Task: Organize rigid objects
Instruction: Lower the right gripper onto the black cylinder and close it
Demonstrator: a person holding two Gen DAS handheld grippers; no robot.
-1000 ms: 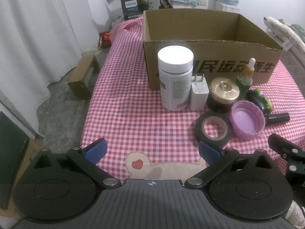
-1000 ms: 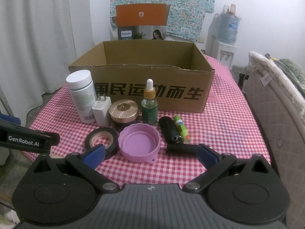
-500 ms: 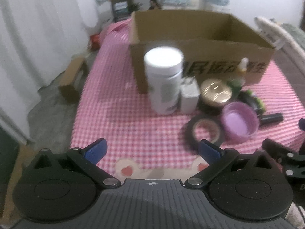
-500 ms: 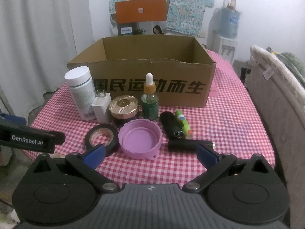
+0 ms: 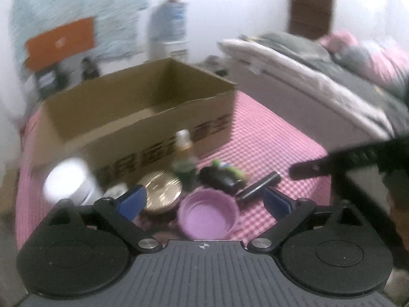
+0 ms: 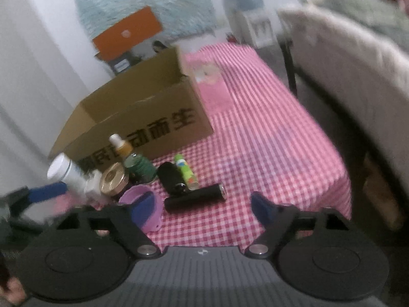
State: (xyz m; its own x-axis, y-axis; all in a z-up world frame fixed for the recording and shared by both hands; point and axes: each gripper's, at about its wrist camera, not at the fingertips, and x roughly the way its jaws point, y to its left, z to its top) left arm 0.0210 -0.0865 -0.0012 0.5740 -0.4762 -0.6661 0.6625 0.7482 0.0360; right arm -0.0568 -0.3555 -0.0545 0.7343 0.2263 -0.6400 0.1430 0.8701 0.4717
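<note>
The rigid objects are sitting in a cluster on the checked tablecloth (image 6: pixel 268 138), near its front edge, just before the open cardboard box (image 6: pixel 143 117): purple lid (image 5: pixel 208 216), gold-topped jar (image 5: pixel 161 186), dropper bottle (image 6: pixel 133 160), black cylinder (image 6: pixel 194 197), white bottle (image 5: pixel 67 181). The left gripper (image 5: pixel 204 200) is closing around nothing, over the lid. The right gripper (image 6: pixel 202 208) is closing too, empty, beside the cylinder.
</note>
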